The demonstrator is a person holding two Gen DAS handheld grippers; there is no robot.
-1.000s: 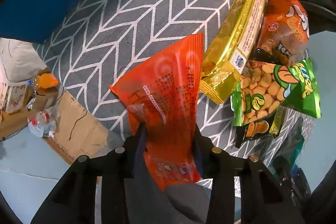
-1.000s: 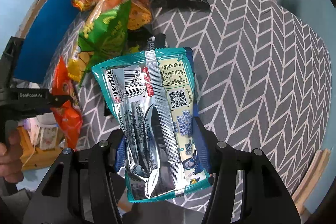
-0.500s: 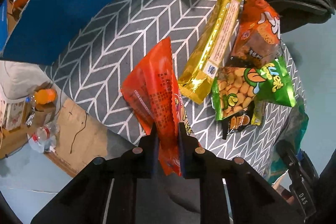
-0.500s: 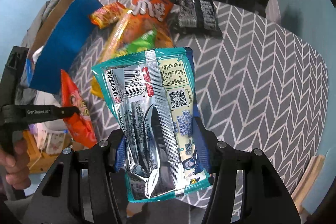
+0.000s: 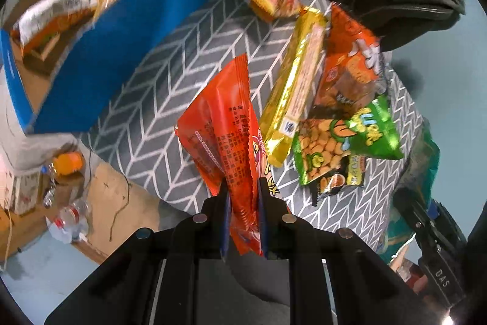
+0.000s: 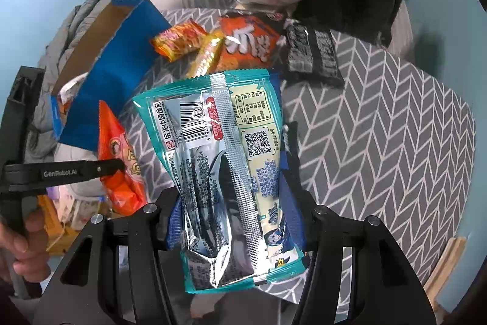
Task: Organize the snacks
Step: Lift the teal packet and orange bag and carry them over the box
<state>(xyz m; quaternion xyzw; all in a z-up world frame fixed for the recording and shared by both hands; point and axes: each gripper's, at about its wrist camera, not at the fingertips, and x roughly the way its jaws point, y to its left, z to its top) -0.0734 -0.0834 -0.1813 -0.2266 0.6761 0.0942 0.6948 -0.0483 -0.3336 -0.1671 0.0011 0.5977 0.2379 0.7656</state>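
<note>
The left gripper [image 5: 243,197] pinches an orange-red snack bag [image 5: 225,124], creased and printed with small text, above the grey chevron cloth [image 5: 158,118]. The right gripper [image 6: 234,172] clamps a teal packet [image 6: 213,160] with silver back, barcode and QR code.

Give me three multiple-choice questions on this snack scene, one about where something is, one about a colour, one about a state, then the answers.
1. Where does the green peanut bag lie?
A. on the chevron cloth
B. in the blue box
C. on the floor

2. What colour is the packet in the left gripper?
A. green
B. orange-red
C. black

3. What is the right gripper doing?
A. empty, open
B. holding a bottle
C. holding a teal packet

Answers: 1 A, it rests on the cloth among other snacks. 2 B, orange-red film sits between the fingers. 3 C, both fingers press its sides.
</note>
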